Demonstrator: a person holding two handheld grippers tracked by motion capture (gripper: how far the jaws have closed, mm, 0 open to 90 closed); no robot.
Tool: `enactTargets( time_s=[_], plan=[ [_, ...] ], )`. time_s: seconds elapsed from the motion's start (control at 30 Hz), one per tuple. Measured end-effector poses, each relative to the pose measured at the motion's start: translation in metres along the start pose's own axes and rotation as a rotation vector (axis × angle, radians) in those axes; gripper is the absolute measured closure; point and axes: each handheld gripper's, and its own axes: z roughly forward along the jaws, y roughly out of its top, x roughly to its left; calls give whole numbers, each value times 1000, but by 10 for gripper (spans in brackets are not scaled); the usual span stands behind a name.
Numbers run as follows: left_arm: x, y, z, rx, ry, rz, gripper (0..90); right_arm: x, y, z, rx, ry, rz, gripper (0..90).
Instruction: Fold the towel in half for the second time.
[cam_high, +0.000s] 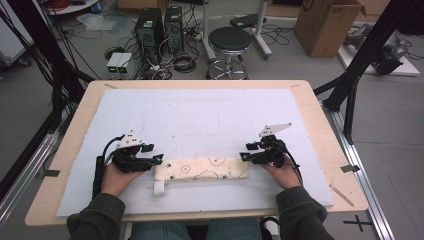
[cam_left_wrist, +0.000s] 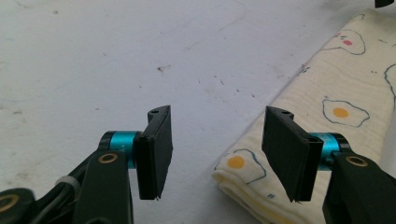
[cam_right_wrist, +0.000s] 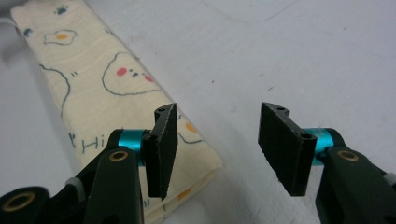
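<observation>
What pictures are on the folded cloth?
Fried eggs with yellow yolks on the cream cloth, plus outlined faces with pink cheeks. The left gripper view shows it best.

The left gripper (cam_left_wrist: 217, 154) hovered low over a white mat (cam_left_wrist: 116, 60) flecked with small dark specks, its two black jaws standing apart with nothing between them; the right-hand jaw overlapped the near end of a folded cream cloth (cam_left_wrist: 336, 88). The cloth, printed with fried eggs, ran away toward the upper right; it lay flat on the mat.
</observation>
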Motion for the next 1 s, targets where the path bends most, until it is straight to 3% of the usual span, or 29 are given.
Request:
enactTargets(
  time_s=[0.1,0.3,0.43,0.67,1.0],
  plan=[
    [-1,-1,6,36,-27,12,456,1,-1,4,27,13,10,498],
    [-2,-3,12,109,-40,13,532,1,-6,7,54,17,18,535],
    [-5,-4,15,146,-45,41,582,2,-9,9,68,20,15,566],
    [-7,-7,15,151,-58,28,625,7,-13,12,83,33,-4,623],
    [-12,-10,14,138,-56,47,717,12,-16,11,78,24,3,709]
  ],
)
